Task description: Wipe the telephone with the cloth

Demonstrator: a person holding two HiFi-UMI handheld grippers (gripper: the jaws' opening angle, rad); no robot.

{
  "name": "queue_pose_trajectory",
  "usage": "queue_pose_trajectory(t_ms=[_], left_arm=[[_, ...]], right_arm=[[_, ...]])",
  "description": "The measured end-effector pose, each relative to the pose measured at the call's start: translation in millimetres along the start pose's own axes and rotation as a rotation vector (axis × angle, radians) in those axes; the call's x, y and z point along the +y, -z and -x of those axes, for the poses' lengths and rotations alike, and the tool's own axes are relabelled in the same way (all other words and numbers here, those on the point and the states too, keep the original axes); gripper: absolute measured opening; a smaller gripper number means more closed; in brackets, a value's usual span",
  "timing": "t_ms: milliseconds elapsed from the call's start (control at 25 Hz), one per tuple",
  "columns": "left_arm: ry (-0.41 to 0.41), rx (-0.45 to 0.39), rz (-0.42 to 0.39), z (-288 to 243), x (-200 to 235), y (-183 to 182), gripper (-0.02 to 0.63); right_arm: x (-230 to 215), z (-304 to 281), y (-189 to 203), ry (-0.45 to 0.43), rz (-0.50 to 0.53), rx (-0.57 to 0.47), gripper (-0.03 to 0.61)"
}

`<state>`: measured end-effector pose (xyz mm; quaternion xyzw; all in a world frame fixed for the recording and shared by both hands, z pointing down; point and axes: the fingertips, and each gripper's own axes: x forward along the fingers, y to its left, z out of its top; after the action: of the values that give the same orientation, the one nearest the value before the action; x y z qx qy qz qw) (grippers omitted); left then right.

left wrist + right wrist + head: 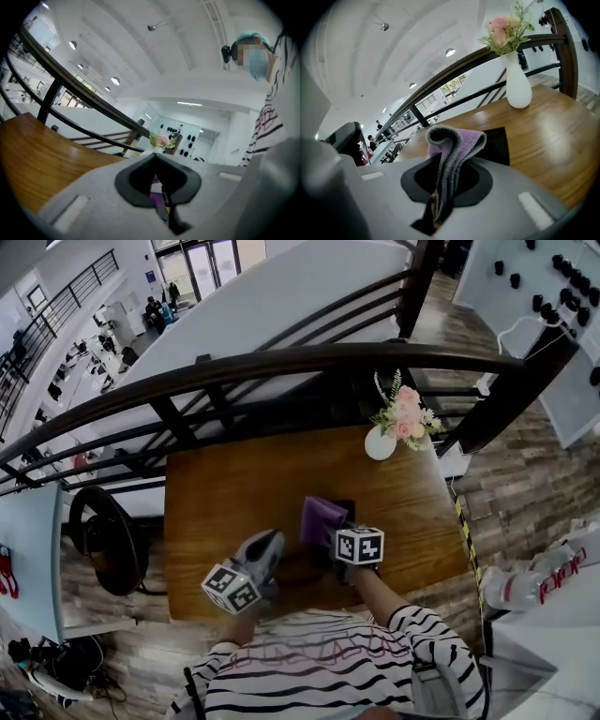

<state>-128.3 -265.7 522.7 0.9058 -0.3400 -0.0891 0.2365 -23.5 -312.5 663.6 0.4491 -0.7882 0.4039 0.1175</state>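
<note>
Here the right gripper [436, 211] clamps the cloth [457, 140] — black telephone [499, 146] beyond.

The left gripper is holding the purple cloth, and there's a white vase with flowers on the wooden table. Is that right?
Not quite. It is the right gripper that holds the purple cloth; the right gripper view shows the cloth pinched between its jaws. The rest is right: the white vase with flowers stands on the wooden table.
</note>
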Motion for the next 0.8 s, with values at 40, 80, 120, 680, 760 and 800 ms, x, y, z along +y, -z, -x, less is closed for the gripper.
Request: queue_pose_trajectory(t_ms=[40,80,120,680,760,800], left_arm=[[0.004,0.002,0.002,-2.8,-2.0,1.5,0.000],[0.007,0.005,0.004,-5.6,-4.3,2.9,0.000],[0.010,0.007,0.004,-8.2,-6.7,4.3,0.000],[0.036,0.004,0.005,-18.0,-34.9,19.8,0.000],[0.031,-0.002,0.006,-15.7,-37.3,20.7,0.000],[0.028,-0.005,0.008,-14.3,-38.2,20.9,0.000]], right_arm=[[-6.3,3.5,0.7,0.010,-0.004,-0.001,0.037],[-12.8,7.4,1.4,0.020,-0.009,-0.004,0.037],[-19.6,11.5,1.9,0.030,-0.016,-0.007,0.037],[-95.4,75.4,6.4,0.206,-0.074,-0.059,0.037],[-89.3,78.9,5.8,0.184,-0.079,-0.075,0.037],[-83.3,80.3,4.3,0.168,-0.078,-0.086,0.037]])
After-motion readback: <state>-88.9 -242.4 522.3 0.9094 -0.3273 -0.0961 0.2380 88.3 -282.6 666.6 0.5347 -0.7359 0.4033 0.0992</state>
